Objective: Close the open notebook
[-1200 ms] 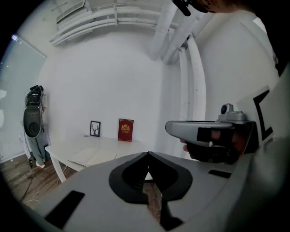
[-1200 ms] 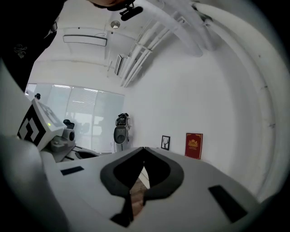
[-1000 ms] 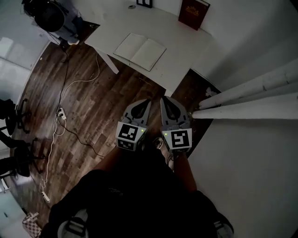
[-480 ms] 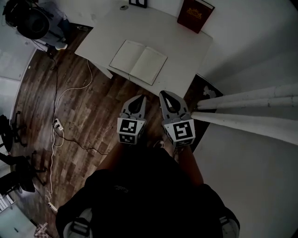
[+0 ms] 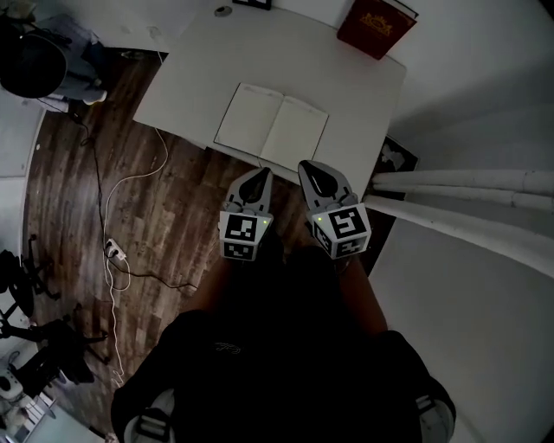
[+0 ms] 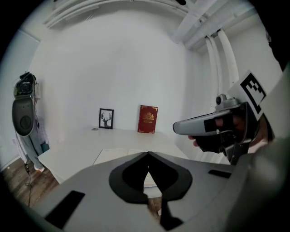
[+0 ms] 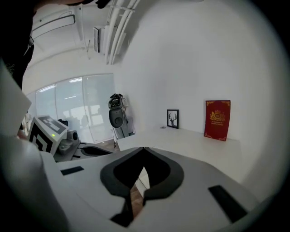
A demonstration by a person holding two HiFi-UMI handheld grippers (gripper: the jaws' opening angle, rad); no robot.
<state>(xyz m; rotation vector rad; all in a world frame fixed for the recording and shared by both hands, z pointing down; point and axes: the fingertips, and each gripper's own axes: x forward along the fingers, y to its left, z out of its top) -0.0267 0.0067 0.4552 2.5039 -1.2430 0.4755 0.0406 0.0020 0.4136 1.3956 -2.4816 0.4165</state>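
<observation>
The open notebook (image 5: 271,126) lies flat with blank pale pages on the white table (image 5: 190,78), near its front edge; in the left gripper view the notebook (image 6: 111,156) shows just beyond the jaws. My left gripper (image 5: 257,175) and right gripper (image 5: 311,167) are held side by side above the wood floor, tips just short of the table's front edge and the notebook. Both are shut with nothing in them: the jaws meet at the tip in the left gripper view (image 6: 148,154) and the right gripper view (image 7: 143,148). The right gripper (image 6: 176,128) also appears in the left gripper view.
A red book (image 5: 376,26) leans on the wall at the table's back right, and a small framed picture (image 6: 106,118) stands beside it. White pipes (image 5: 467,186) run along the right wall. Cables (image 5: 130,182) and a power strip (image 5: 113,251) lie on the floor at left.
Both grippers have come forward together, from over the floor to just short of the table's front edge. The notebook and table sit nearer in the head view. Both stay shut.
</observation>
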